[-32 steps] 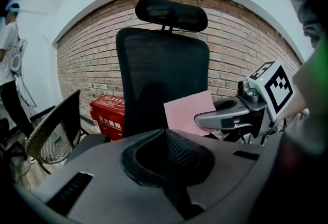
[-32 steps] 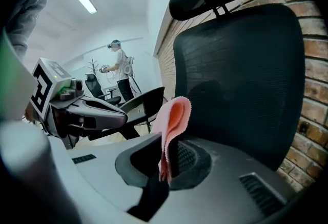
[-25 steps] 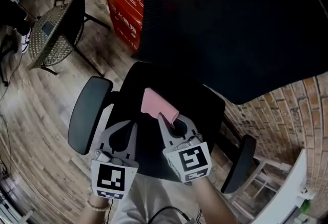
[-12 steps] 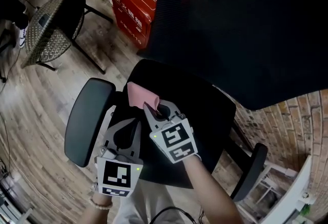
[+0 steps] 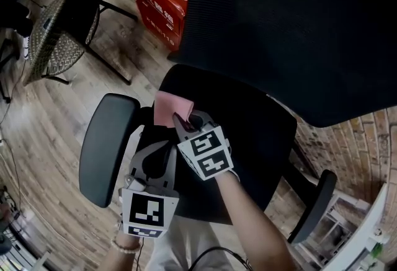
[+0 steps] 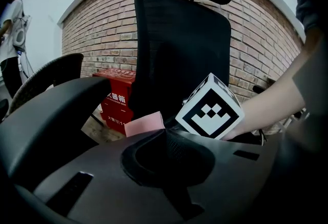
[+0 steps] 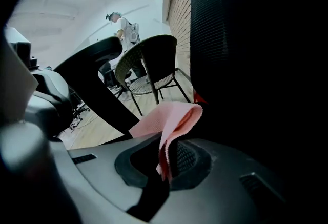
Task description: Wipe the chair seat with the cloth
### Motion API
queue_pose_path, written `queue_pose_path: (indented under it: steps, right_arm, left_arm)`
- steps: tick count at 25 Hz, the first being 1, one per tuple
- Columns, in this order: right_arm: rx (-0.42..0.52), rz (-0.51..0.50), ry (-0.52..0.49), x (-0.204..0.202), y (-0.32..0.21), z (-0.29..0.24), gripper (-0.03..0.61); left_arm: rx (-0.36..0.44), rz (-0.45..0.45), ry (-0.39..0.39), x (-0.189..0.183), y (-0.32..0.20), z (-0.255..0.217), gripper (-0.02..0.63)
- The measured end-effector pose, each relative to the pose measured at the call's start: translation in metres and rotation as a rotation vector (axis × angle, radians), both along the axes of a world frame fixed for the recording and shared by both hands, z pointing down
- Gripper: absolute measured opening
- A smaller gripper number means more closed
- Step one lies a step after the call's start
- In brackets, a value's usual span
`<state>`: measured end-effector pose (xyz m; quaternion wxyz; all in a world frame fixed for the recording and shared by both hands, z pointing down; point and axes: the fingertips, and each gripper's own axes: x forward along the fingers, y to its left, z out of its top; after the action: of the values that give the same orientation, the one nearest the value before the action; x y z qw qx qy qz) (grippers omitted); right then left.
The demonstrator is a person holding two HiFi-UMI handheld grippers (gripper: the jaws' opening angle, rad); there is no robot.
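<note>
The big dark backrest [image 5: 291, 28] filled the 12 to 3 o'clock part of my head view, and below it lay the black chair seat [image 5: 248, 133], with the left armrest [image 5: 107, 139] alongside at its 9 o'clock. Over the last second my right gripper [image 5: 188, 119] had swept from near the middle of the seat out toward its 10 o'clock edge, so it had come close to that armrest. Its jaws stayed clamped on a fold of the pink cloth [image 5: 169, 108], which had travelled with them and now lay at the seat's 10 o'clock rim, its loose end pointing away from me. My left gripper [image 5: 167, 151] had hardly moved. It hung over the seat's 7 o'clock corner with its jaws closed on nothing, and the cloth showed just beyond their tips. I judged this stroke was at its limit, since the cloth had reached the seat's edge. The wide part of the seat from 1 to 5 o'clock looked still untouched, so the next pass needed to come back toward 3 o'clock.
</note>
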<state>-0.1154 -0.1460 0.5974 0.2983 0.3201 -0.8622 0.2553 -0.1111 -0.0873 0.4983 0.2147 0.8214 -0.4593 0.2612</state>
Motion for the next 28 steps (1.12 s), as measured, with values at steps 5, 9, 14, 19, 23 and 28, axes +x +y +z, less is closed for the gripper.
queue_pose_path:
  steps: [5, 9, 14, 19, 23, 28]
  right_arm:
    - [-0.006, 0.040, 0.009, 0.005, -0.005, 0.006, 0.051]
    - [0.000, 0.056, 0.049, 0.022, -0.012, 0.010, 0.051]
    - [-0.004, 0.126, 0.080, 0.055, -0.024, 0.016, 0.051]
    - [-0.019, 0.212, 0.117, 0.101, -0.031, 0.024, 0.051]
    - [-0.017, 0.281, 0.145, 0.140, -0.038, 0.028, 0.051]
    - [-0.032, 0.378, 0.178, 0.196, -0.036, 0.031, 0.051]
  left_arm:
    - [0.014, 0.018, -0.003, 0.003, -0.006, -0.001, 0.018]
    - [0.005, 0.039, -0.016, 0.008, -0.009, 0.002, 0.018]
    - [0.008, 0.067, -0.017, 0.019, -0.016, 0.004, 0.018]
    - [0.021, 0.109, -0.020, 0.038, -0.020, 0.005, 0.018]
    - [0.026, 0.131, -0.015, 0.053, -0.024, 0.007, 0.018]
    - [0.035, 0.154, -0.009, 0.069, -0.026, 0.008, 0.018]
